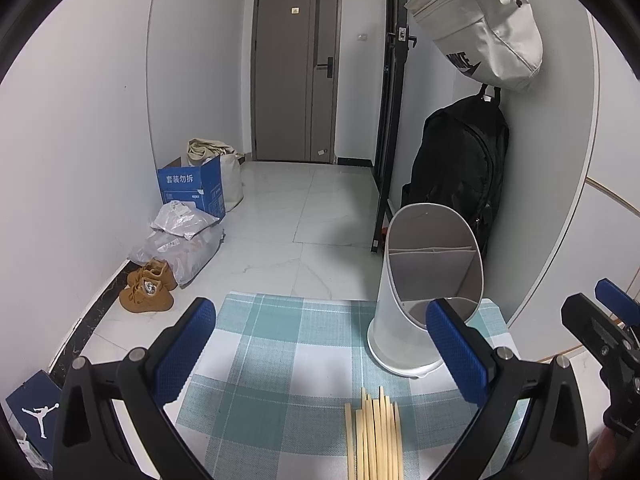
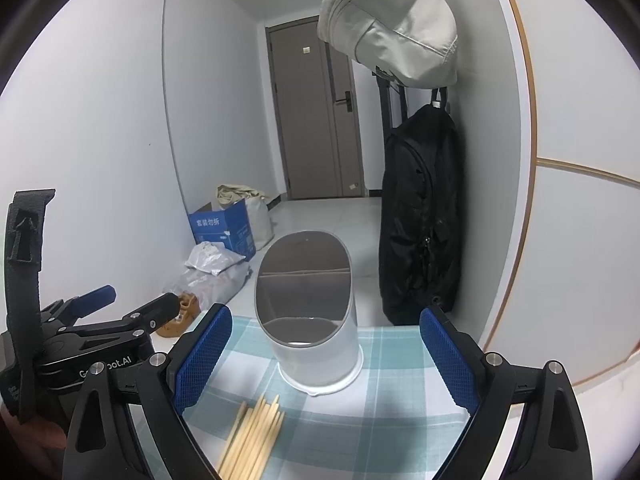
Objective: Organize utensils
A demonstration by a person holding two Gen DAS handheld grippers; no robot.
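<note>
A bundle of wooden chopsticks (image 1: 374, 436) lies on the teal checked cloth (image 1: 280, 340), near its front edge. Behind it stands a white oval utensil holder (image 1: 428, 280) with a divider inside, and nothing in it. My left gripper (image 1: 320, 356) hovers open above the cloth, the chopsticks lying between and below its blue pads. In the right wrist view the chopsticks (image 2: 252, 436) lie low left of centre and the holder (image 2: 308, 312) stands straight ahead. My right gripper (image 2: 324, 364) is open with nothing in it. The left gripper (image 2: 100, 320) shows at the left edge.
The cloth (image 2: 380, 400) covers a small table beside a white wall. A black backpack (image 1: 460, 168) and a beige bag (image 1: 480, 24) hang on that wall. On the floor lie brown shoes (image 1: 148, 288), plastic parcels (image 1: 180, 236) and a blue box (image 1: 192, 188).
</note>
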